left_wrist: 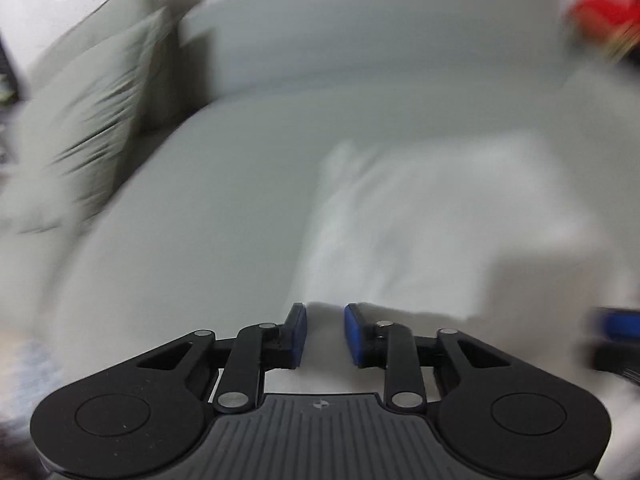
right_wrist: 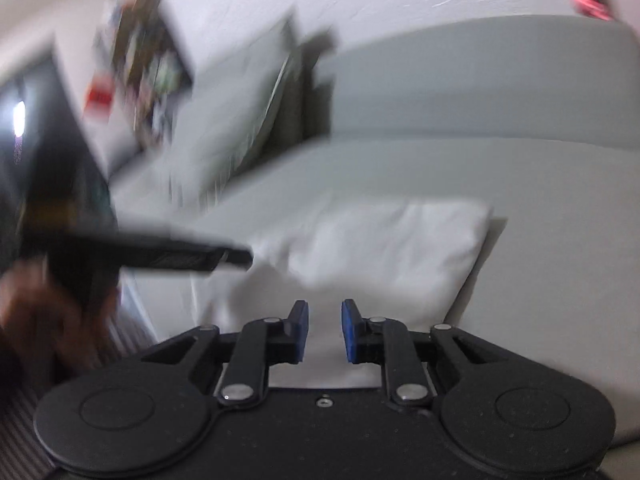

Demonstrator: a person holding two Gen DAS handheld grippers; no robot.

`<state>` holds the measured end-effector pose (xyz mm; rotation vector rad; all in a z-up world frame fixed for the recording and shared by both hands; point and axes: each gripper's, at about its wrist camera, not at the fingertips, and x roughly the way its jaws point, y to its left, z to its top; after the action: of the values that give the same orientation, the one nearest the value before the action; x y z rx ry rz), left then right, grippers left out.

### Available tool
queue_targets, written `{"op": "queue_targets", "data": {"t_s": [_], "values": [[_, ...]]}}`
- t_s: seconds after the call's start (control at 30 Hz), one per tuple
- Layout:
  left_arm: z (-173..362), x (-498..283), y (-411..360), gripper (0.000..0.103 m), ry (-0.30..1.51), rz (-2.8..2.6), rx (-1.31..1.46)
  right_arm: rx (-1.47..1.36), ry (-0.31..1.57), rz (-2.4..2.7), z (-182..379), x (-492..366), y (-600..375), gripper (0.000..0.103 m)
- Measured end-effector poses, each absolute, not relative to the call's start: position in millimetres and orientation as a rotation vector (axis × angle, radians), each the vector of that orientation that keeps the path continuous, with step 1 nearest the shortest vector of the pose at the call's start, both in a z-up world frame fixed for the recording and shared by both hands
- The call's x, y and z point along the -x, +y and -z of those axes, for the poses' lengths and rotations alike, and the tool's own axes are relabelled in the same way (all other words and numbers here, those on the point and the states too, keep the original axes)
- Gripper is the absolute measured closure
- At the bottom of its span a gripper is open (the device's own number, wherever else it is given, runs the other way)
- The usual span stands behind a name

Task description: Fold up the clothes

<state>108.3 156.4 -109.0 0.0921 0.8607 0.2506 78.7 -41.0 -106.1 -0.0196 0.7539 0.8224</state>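
Observation:
A white garment [left_wrist: 432, 216] lies folded on the pale grey sofa seat [left_wrist: 208, 208], blurred by motion. My left gripper [left_wrist: 325, 334] hovers at its near edge, open, nothing between the blue pads. In the right wrist view the same white garment [right_wrist: 384, 248] shows as a rough rectangle on the sofa seat [right_wrist: 560, 216]. My right gripper [right_wrist: 324, 330] stands open just in front of it, empty. The left gripper [right_wrist: 192, 254] crosses that view from the left as a black blur, a hand [right_wrist: 44, 320] behind it. The right gripper's blue pad [left_wrist: 618, 322] shows at the left view's right edge.
Grey cushions [left_wrist: 92, 120] lean at the sofa's left end, also seen as cushions [right_wrist: 240, 120] in the right view. The sofa backrest [left_wrist: 380, 32] runs across the back. A red object [left_wrist: 604, 12] sits top right. A cluttered shelf [right_wrist: 148, 64] stands left.

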Motion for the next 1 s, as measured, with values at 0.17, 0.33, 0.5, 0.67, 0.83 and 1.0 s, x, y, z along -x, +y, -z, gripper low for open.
{"op": "queue_targets", "data": {"t_s": [0.17,0.33,0.5,0.67,0.83,1.0], "values": [[98.4,-92.0,182.2,0.076,0.773,-0.236,0.034,0.073,0.741,-0.816,94.0,-67.4,-45.5,0.083],[77.9,-96.4,189.8,0.076,0.586,-0.006,0.122,-0.234,0.754,-0.755,83.5,-114.1,-85.7,0.078],[104.5,-150.0,176.7,0.077,0.685,0.093,0.102,-0.536,0.915,-0.818,120.3,-173.7,-93.2,0.092],[131.3,-203.6,169.4,0.077,0.777,0.143,0.108,-0.629,1.034,-0.860,158.2,-213.6,-65.1,0.091],[145.2,-231.2,191.7,0.083,0.772,0.003,0.215,-0.712,0.997,-0.744,182.2,-247.7,-72.0,0.096],[137.2,-238.5,191.8,0.088,0.715,-0.301,0.051,-0.765,0.890,-0.462,193.7,-265.2,-99.2,0.103]]}}
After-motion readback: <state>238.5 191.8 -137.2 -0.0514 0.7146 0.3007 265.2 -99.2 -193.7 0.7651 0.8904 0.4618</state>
